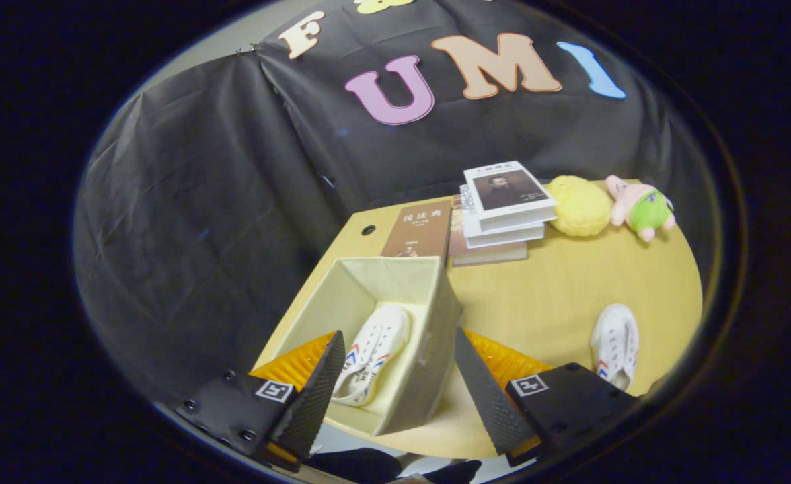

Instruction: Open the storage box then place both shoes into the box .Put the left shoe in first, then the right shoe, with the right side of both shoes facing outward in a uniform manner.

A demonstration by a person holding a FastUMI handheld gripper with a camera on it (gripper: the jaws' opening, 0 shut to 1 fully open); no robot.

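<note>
Your table (557, 296) carries the open box (436, 316), which sits between your fingers with one shoe (375, 353) already inside. The second shoe (615, 344) lies right of the gripper (395, 383), its long axis running away from you. Your jaws gape wide, holding nothing.

Screwed gripper (399, 396) mounts, square markers

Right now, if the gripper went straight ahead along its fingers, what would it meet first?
Most likely the open beige fabric storage box, probably its right wall or the white canvas shoe lying inside. The gripper is open, holding nothing. Depth is unclear in this fisheye view.
</note>
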